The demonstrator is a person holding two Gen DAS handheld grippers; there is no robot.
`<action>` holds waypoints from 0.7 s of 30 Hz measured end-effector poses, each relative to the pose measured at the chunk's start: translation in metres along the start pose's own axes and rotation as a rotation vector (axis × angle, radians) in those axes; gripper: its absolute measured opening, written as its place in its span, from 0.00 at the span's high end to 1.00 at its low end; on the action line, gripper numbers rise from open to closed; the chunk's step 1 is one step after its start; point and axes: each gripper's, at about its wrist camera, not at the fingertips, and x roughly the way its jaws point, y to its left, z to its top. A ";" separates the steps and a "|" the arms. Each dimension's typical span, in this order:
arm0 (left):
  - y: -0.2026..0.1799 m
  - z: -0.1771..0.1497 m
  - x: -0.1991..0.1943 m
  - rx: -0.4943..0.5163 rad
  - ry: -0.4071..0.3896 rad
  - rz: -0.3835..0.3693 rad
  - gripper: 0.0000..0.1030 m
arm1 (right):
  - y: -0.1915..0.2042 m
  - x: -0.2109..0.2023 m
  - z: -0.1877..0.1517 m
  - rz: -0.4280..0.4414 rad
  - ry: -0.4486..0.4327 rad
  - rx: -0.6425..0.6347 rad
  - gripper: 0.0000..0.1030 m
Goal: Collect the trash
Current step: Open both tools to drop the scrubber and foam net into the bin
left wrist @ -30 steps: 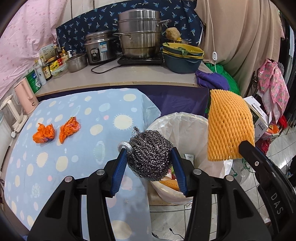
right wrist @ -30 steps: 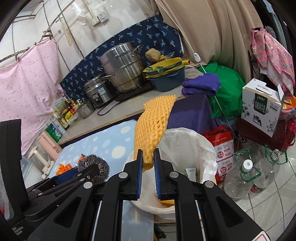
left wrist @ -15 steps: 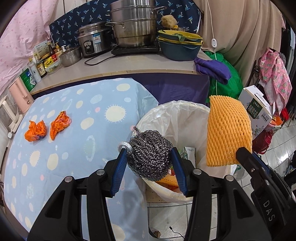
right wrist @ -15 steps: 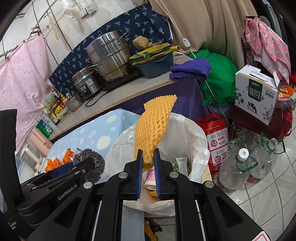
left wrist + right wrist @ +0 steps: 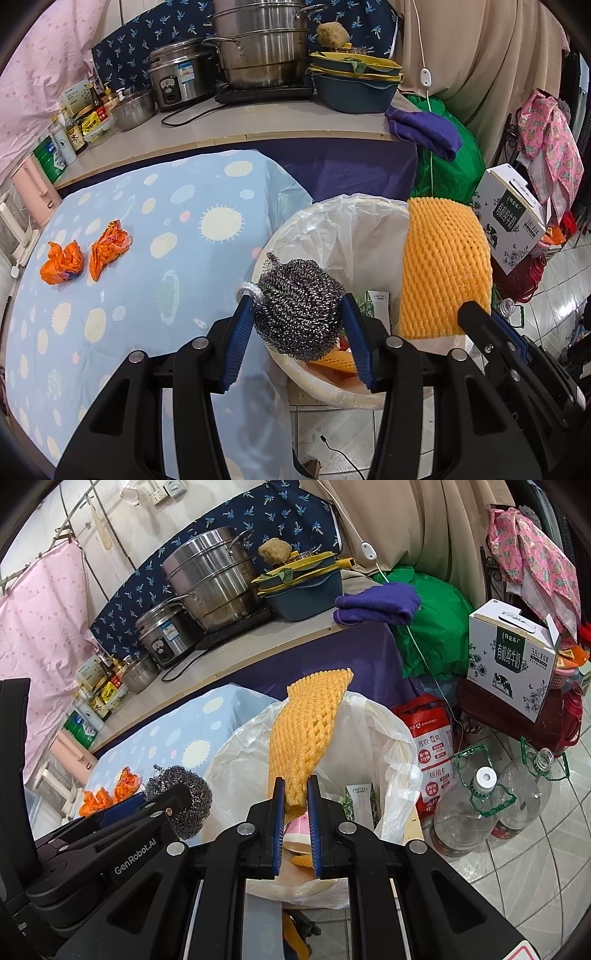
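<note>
My left gripper (image 5: 300,317) is shut on a steel wool scourer (image 5: 301,312) and holds it over the near rim of the trash bin (image 5: 332,218), which is lined with a white bag. My right gripper (image 5: 296,794) is shut on the lower end of a yellow foam fruit net (image 5: 306,734), which stands up over the bin (image 5: 391,746). The net (image 5: 445,266) also shows at the right of the left wrist view, and the scourer (image 5: 188,797) at the left of the right wrist view. Two crumpled orange wrappers (image 5: 86,251) lie on the blue spotted tablecloth (image 5: 159,266).
Cartons and foam scraps lie inside the bin. A counter (image 5: 258,125) behind carries steel pots, a rice cooker, basins and bottles. On the floor to the right stand large water bottles (image 5: 469,801), a red bag (image 5: 430,746) and a milk carton box (image 5: 513,657).
Both grippers have sunk toward the bin with their loads, so the bin looks larger and nearer. Neither grip has changed.
</note>
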 end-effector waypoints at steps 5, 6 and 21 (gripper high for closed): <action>0.002 0.000 0.002 -0.009 -0.001 -0.005 0.53 | 0.000 0.000 0.000 -0.005 -0.007 0.010 0.83; 0.002 0.001 0.001 -0.011 -0.004 -0.003 0.53 | -0.001 0.000 0.000 -0.001 -0.008 0.014 0.80; 0.006 0.006 -0.007 -0.032 -0.017 -0.009 0.28 | 0.001 -0.018 0.009 0.002 -0.058 0.020 0.70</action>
